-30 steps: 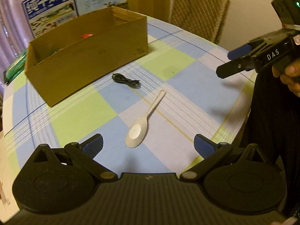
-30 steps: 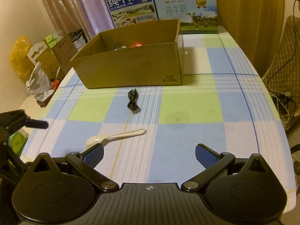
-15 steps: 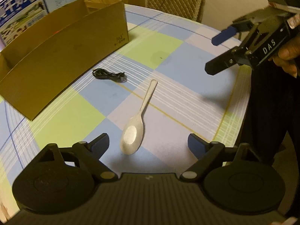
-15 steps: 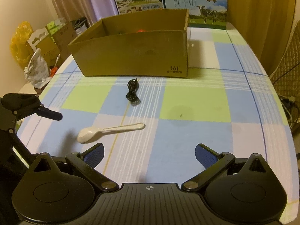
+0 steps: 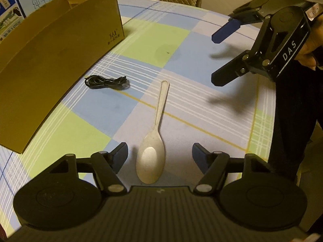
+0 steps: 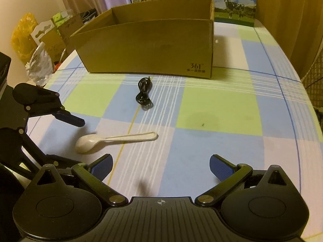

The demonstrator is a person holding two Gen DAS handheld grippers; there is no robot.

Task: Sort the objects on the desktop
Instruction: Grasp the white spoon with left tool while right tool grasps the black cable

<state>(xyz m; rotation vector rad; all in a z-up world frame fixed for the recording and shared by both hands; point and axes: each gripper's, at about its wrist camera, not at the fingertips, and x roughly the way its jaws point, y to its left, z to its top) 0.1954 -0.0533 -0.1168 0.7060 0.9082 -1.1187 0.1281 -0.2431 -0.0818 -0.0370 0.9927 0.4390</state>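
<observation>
white spoon (image 5: pixel 153 141) between wide-open, empty left tongs (image 5: pixel 159 153); right tongs (image 6: pixel 160 166) likewise; hand (image 5: pixel 310 46) only leftward.

Black hand-held gripper (image 5: pixel 222 58) lettered "DAS", blue finger pads (image 5: pixel 226 30), silver screws.

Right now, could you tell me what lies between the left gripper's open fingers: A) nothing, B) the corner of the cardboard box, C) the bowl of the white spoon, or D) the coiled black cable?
C: the left gripper is open with the white spoon bowl lying between its fingertips, handle pointing away.
</observation>
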